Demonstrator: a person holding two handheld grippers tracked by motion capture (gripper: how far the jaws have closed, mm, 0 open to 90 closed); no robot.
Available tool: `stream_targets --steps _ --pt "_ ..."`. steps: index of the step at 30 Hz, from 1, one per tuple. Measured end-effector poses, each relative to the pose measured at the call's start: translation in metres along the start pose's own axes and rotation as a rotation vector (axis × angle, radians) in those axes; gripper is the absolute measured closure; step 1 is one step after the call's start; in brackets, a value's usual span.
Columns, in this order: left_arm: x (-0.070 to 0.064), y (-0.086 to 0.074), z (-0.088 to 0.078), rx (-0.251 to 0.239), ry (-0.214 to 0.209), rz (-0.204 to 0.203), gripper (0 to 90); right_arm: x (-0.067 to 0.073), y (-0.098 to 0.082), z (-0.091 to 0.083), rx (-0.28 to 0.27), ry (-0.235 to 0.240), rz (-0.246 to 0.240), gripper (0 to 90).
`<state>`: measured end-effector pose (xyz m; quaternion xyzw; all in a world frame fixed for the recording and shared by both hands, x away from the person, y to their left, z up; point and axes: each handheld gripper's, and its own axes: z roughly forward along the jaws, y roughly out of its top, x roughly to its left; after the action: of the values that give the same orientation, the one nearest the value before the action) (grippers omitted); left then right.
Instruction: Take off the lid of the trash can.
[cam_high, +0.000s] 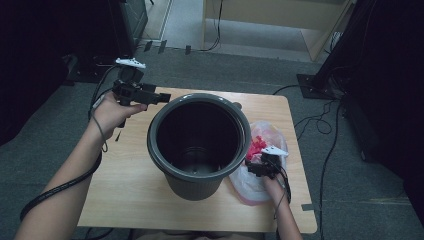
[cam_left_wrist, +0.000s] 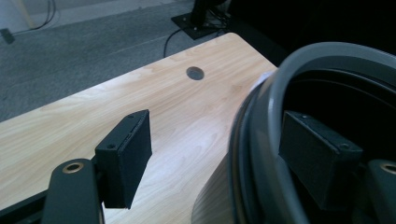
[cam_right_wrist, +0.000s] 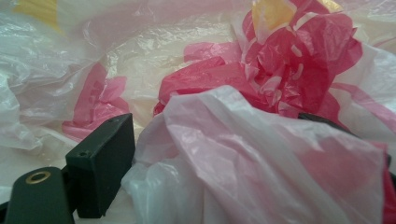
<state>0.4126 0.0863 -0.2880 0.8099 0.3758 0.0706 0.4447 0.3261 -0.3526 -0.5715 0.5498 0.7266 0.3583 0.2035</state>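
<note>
My left tongs (cam_high: 162, 97) straddle the grey bucket (cam_high: 199, 145) rim, jaws apart. Right tongs (cam_high: 252, 166), apart, push into the plastic bag (cam_high: 267, 132) near the table's (cam_high: 125, 185) right edge.

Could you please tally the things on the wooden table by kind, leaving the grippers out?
Dark grey round plastic bin: 1
Crumpled pink-and-white thin plastic bag: 1
Total: 2
</note>
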Motion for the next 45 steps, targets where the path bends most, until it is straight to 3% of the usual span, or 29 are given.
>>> stream_targets --steps 9,14,24,29,34,37,42,45 --pt "-0.005 0.005 0.013 0.033 -0.013 0.034 25.9 0.0 0.0 0.0 0.001 -0.003 -0.002 13.8" --pt "-0.005 0.007 0.021 0.033 -0.023 0.03 26.6 0.0 0.0 0.0 0.001 -0.003 -0.002 13.8" --pt "-0.015 0.017 0.036 0.053 -0.049 0.108 26.5 0.001 0.0 0.0 0.002 -0.005 -0.005 13.8" --pt "-0.014 0.018 0.043 0.072 -0.07 0.11 26.4 0.001 0.0 0.0 0.003 -0.006 -0.004 13.8" --pt "-0.016 0.018 0.051 0.106 -0.051 0.142 26.7 0.001 0.0 0.0 0.003 -0.008 -0.008 13.8" --pt "-0.017 0.018 0.055 0.104 -0.061 0.169 38.5 0.001 0.0 0.0 0.003 -0.009 -0.009 13.8" --pt "-0.018 0.018 0.058 0.106 -0.077 0.173 46.0 0.002 0.0 0.0 0.005 -0.013 -0.013 13.8" --pt "-0.021 0.02 0.058 0.112 -0.077 0.196 54.3 0.002 0.0 0.0 0.004 -0.011 -0.01 13.8"
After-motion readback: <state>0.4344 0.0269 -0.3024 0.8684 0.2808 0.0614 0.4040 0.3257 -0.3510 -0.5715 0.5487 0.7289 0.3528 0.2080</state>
